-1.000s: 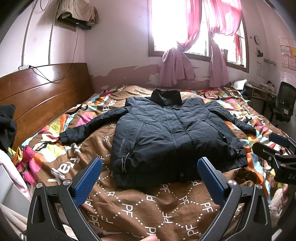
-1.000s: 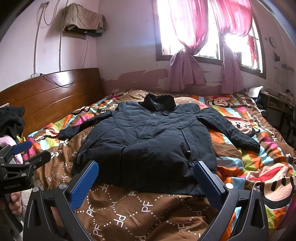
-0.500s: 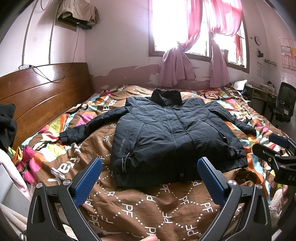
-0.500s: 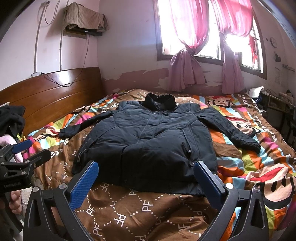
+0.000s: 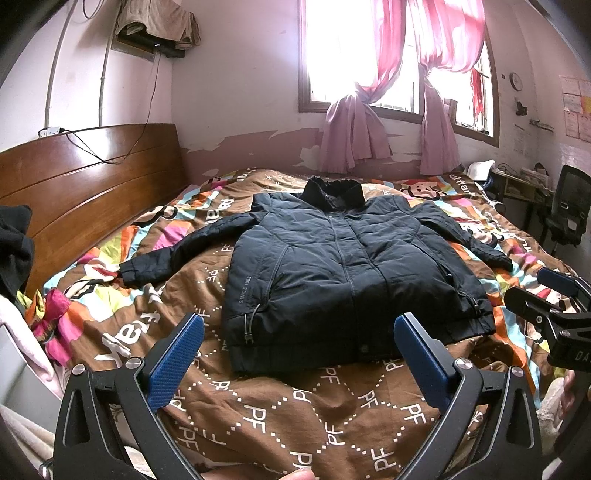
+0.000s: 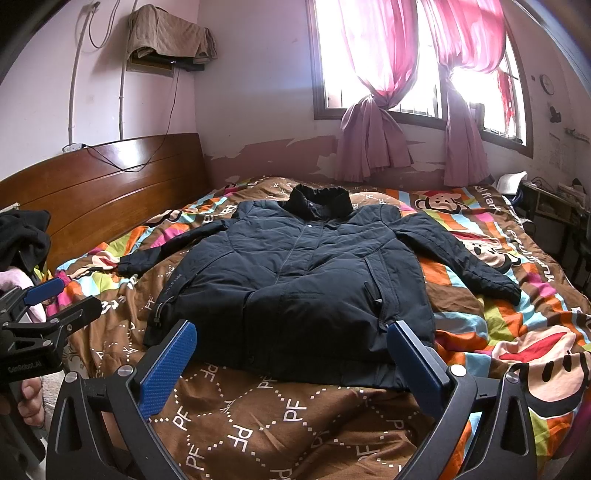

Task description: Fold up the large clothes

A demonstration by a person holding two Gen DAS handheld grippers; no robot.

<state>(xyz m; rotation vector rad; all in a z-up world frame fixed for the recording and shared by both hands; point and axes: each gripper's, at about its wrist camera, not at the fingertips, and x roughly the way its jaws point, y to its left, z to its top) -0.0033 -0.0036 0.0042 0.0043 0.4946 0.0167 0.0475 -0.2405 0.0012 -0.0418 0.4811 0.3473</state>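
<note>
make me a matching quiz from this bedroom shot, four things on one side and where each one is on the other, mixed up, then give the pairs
Things:
1. dark jacket
2. pink curtains
3. tan cloth
4. office chair

Places:
A. knotted at the window
B. draped on a wall shelf above the headboard
C. spread flat on the bedspread, sleeves out
D. on the floor beside the bed, by the desk

Pairs: 1-C, 2-A, 3-B, 4-D

Jacket hem partly behind blue fingers; wall papers too small to read
</note>
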